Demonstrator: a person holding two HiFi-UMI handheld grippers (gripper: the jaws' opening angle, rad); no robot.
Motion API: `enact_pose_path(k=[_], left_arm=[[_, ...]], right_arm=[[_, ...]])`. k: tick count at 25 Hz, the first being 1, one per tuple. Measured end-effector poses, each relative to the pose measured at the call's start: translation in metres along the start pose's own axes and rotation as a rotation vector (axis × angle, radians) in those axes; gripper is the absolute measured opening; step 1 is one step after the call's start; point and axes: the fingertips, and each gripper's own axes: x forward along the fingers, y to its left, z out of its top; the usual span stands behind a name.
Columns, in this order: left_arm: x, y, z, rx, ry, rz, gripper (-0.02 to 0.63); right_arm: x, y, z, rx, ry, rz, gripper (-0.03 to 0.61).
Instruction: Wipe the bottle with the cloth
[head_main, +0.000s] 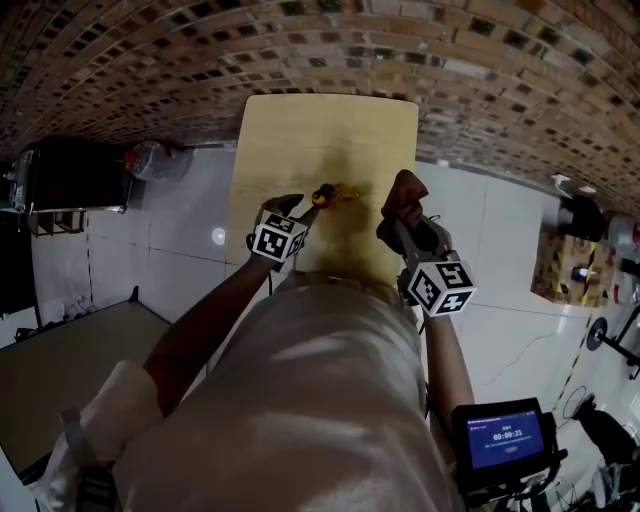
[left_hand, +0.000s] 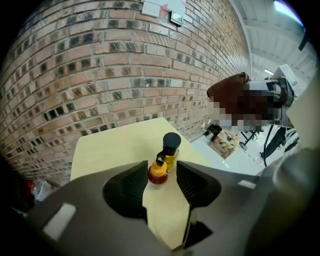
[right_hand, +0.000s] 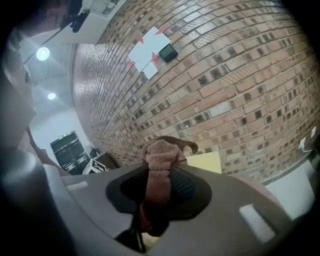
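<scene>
A small clear bottle (left_hand: 157, 175) with a red band and a yellow tip stands on the pale yellow table (left_hand: 110, 145). A black-capped yellow bottle (left_hand: 171, 146) stands right behind it. My left gripper (left_hand: 161, 169) is open, and the small bottle sits between its fingertips, close to the left pad, with a gap on the right. In the head view the left gripper (head_main: 303, 203) reaches the bottles (head_main: 326, 193) near the table's front. My right gripper (head_main: 404, 226) is lifted to the right of them, shut on a bunched brown cloth (head_main: 404, 193) (right_hand: 159, 157).
A brick wall (head_main: 420, 50) runs behind the table (head_main: 330, 130). White floor tiles (head_main: 190, 250) lie on both sides. A dark cabinet (head_main: 65, 180) stands at the left, boxes and gear (head_main: 575, 260) at the right. A small screen (head_main: 505, 437) shows at the lower right.
</scene>
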Motion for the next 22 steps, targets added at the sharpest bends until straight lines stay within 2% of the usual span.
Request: enact_pose_path(k=[6,12,14,15,22], left_arm=[[0.024,0.001,-0.017,0.072,0.1,-0.032,0.204],[0.05,0.003,-0.008,0.162,0.141,-0.042,0.207],[0.055,0.0,-0.008,0.19,0.156,-0.046,0.185],[0.054,-0.002,-0.008,0.19,0.159,-0.05,0.161],[0.059,-0.012,-0.011,0.083,0.231,-0.099,0.156]], right_arm=[[0.0,-0.003,-0.015,0.012,0.032,-0.012,0.089],[0.01,-0.007,-0.026,0.026,0.062,-0.011,0.089],[0.013,-0.007,-0.033,0.021,0.081,-0.009,0.089],[0.013,-0.005,-0.038,0.018,0.094,-0.008,0.089],[0.051,-0.014,-0.092,0.031,0.229,0.05,0.089]])
